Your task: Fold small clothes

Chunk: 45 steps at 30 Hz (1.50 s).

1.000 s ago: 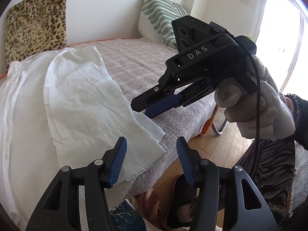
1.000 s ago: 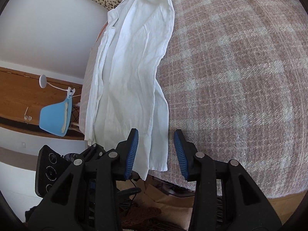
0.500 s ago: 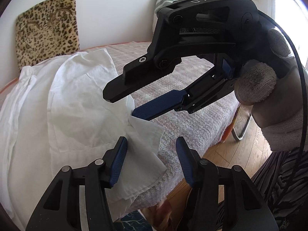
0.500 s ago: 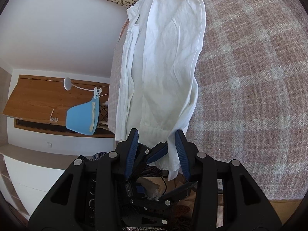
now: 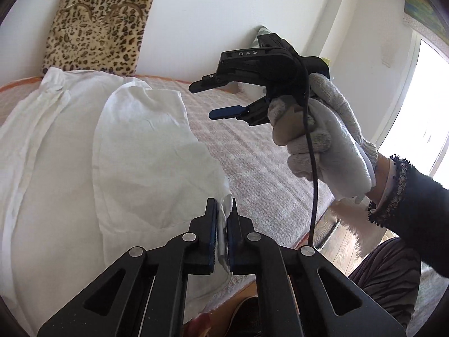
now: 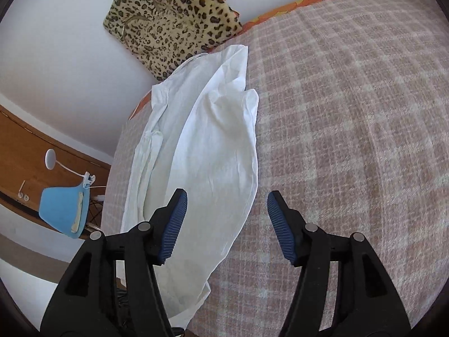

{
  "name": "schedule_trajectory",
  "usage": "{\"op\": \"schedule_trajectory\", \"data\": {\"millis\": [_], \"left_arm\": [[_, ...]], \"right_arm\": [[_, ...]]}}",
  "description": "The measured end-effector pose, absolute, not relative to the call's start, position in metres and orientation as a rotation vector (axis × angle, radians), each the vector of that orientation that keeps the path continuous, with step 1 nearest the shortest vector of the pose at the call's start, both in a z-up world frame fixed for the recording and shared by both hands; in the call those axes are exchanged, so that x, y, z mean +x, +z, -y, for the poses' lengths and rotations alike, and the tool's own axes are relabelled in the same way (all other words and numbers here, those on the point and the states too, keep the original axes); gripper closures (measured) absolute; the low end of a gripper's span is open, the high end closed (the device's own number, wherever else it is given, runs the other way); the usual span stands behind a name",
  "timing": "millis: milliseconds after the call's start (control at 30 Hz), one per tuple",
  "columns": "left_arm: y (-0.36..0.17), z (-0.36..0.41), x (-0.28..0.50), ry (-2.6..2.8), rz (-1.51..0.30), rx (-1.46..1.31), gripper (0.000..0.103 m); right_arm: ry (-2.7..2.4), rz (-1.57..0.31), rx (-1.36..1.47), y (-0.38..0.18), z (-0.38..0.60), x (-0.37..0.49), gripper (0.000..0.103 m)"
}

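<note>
Since half a second ago the left hand-held gripper (image 5: pixel 221 229) has pressed its blue pads together on a bunched corner of the white shirt (image 5: pixel 118 151), while the right hand-held gripper (image 5: pixel 209 101) has drawn back and up from that corner and now hangs above the bed (image 5: pixel 269 174), its jaws spread with nothing between them

From the right wrist view, the right hand-held gripper (image 6: pixel 226 224) has its pads wide apart over the plaid bedspread (image 6: pixel 350 129); the shirt's folded edge runs ahead of and beneath its left pad, apart from both pads

White shirt lies lengthwise on the bed, ahead and to the left of the left hand-held gripper, one layer folded over the rest, its near corner lifted into the pinch

Gloved right hand (image 5: pixel 322 146) grips the right tool's handle, a black cable (image 5: pixel 313 185) trailing down from it

Leopard-print cushion (image 5: pixel 98 28) leans on the wall beyond the shirt's far end
</note>
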<state>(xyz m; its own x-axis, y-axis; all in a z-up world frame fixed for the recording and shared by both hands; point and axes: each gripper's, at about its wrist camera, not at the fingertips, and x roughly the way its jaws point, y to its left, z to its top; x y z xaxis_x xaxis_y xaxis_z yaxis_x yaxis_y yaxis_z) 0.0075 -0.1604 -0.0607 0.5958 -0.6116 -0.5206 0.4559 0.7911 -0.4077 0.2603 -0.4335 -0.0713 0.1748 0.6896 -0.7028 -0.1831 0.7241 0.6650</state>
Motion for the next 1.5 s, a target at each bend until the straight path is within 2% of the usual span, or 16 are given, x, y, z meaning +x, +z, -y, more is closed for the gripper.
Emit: {"op": "schedule_trajectory", "data": {"millis": [233, 267, 300, 333, 367, 400, 467, 700, 900, 1133, 1500], "left_arm": [[-0.059, 0.147, 0.004, -0.583, -0.674, -0.375, 0.099], [-0.06, 0.145, 0.004, -0.579, -0.674, -0.391, 0.099], [-0.062, 0.143, 0.004, -0.575, -0.674, -0.403, 0.099], [-0.063, 0.141, 0.004, -0.571, -0.673, -0.422, 0.099], [-0.065, 0.139, 0.004, -0.57, -0.676, -0.443, 0.099], [-0.066, 0.137, 0.004, -0.568, -0.678, -0.467, 0.099], [-0.069, 0.132, 0.003, -0.578, -0.679, -0.516, 0.099], [-0.072, 0.115, -0.005, -0.546, -0.657, -0.585, 0.1], [-0.079, 0.092, -0.014, -0.504, -0.654, -0.675, 0.1], [-0.08, 0.065, -0.026, -0.435, -0.629, -0.73, 0.1], [-0.102, 0.037, -0.04, -0.317, -0.659, -0.79, 0.1]], "right_arm": [[0.549, -1.301, 0.52, -0.115, 0.405, 0.327, 0.039], [0.546, -1.308, 0.551, -0.12, 0.404, 0.332, 0.043], [0.538, -1.308, 0.575, -0.123, 0.403, 0.335, 0.049], [0.538, -1.311, 0.586, -0.125, 0.4, 0.338, 0.067], [0.545, -1.321, 0.579, -0.125, 0.395, 0.34, 0.089], [0.543, -1.324, 0.561, -0.123, 0.389, 0.342, 0.093], [0.531, -1.294, 0.49, -0.11, 0.377, 0.342, 0.096], [0.56, -1.235, 0.187, -0.056, 0.313, 0.337, 0.097], [0.564, -1.232, -0.015, -0.037, 0.246, 0.329, 0.098], [0.581, -1.245, -0.152, -0.037, 0.183, 0.319, 0.098], [0.581, -1.275, -0.261, -0.067, 0.116, 0.303, 0.098]]}}
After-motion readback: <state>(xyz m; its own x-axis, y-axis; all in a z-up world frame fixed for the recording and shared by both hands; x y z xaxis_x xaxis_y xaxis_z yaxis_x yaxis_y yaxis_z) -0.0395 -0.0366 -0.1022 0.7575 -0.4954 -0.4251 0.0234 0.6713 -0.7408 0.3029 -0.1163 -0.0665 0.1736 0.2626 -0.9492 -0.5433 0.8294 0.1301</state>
